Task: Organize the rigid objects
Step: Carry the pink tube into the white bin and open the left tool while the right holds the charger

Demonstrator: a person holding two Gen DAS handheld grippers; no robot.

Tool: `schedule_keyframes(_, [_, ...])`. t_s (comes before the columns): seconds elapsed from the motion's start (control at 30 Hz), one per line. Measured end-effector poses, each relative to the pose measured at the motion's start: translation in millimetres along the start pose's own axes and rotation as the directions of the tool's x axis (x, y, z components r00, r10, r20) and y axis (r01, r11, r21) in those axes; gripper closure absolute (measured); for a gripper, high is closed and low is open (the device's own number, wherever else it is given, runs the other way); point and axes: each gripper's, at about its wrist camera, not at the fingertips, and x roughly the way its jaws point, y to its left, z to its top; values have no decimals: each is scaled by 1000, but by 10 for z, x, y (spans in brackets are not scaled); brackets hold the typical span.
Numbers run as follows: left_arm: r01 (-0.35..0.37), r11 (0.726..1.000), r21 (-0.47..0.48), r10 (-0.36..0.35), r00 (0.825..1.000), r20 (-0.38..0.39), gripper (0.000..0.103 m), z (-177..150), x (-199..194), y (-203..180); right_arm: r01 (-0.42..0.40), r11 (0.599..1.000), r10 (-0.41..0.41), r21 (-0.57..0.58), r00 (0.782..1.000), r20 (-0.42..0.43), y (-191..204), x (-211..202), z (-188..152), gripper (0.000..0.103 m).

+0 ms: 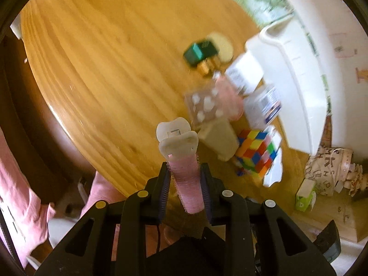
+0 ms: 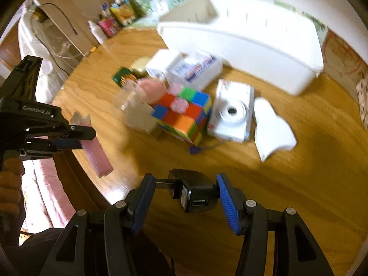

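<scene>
Both claws are loaded up here. The left gripper [image 1: 185,172] is clamped tight on a pink hair roller [image 1: 187,181], which sticks straight out between the blue pads with a whitish clip [image 1: 177,138] on its far end, well past the fingertips. From the right wrist view you can see that same left gripper [image 2: 76,138] off to the left, with a hand [image 2: 10,184] on its handle and the roller [image 2: 96,158] hanging out below the fingers, up off the wooden table [image 2: 299,184].

The right gripper [image 2: 184,192] has a black USB charger [image 2: 193,191] pinched crosswise: the right pad presses on the charger's body, the left pad meets the prong end, USB port facing the camera. It's also lifted off the table.

Everything else sits ahead of the claws. Just past the right one there's a colourful puzzle cube [image 2: 184,117], with a white camera [image 2: 232,112] right beside it on the right and a white curved piece [image 2: 271,126] further right. To the cube's left is a clear plastic box [image 2: 135,108], pretty blurry. Behind those are a couple of white boxes [image 2: 195,69] and a green relay-looking thing [image 2: 122,76]. The long white bin [image 2: 253,43] is furthest away, at the back of the pile.
</scene>
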Motion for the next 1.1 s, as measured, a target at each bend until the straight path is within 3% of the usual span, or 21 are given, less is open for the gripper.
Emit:
schedule_keyframes(0.17, [-14,998,63,6,991,131,76,51,-319,-110,-21,999,24,-31,995,96,87,-232,112,47])
schedule_keyframes(0.27, [-36,990,139,3,973,231,76,67,-526,-226,-23,999,31,-48,986,161,100,-391,175,47])
schedule_keyframes(0.43, [-81,957,279,-33,923,383,76,106,-795,-544,-8,998,27,-66,957,289,92,-612,302,47])
schedule_keyframes(0.57, [-62,926,371,-119,888,445,76,167,-920,-769,31,997,2,-76,916,401,60,-785,399,47])
schedule_keyframes(0.7, [-43,907,418,-191,844,501,75,226,-985,-967,79,994,-29,-76,862,507,5,-906,487,48])
schedule_keyframes(0.73, [-37,902,431,-208,836,507,75,238,-997,-1019,90,993,-35,-78,849,527,-6,-920,504,63])
schedule_keyframes(0.77, [-28,891,452,-235,825,514,75,274,-997,-1090,102,992,-40,-80,831,555,-24,-941,524,69])
schedule_keyframes(0.83, [-34,873,486,-260,811,525,75,306,-1003,-1197,108,992,-48,-65,802,596,-81,-967,580,71])
schedule_keyframes(0.9, [-49,855,517,-279,796,537,75,326,-994,-1305,108,993,-56,-48,787,615,-131,-964,631,71])
schedule_keyframes(0.97, [-56,841,539,-296,786,543,75,366,-966,-1409,121,992,-76,-32,787,612,-192,-901,720,71])
schedule_keyframes(1.1, [-87,803,589,-299,796,526,75,506,-833,-1643,114,993,-102,15,814,572,-337,-769,857,71])
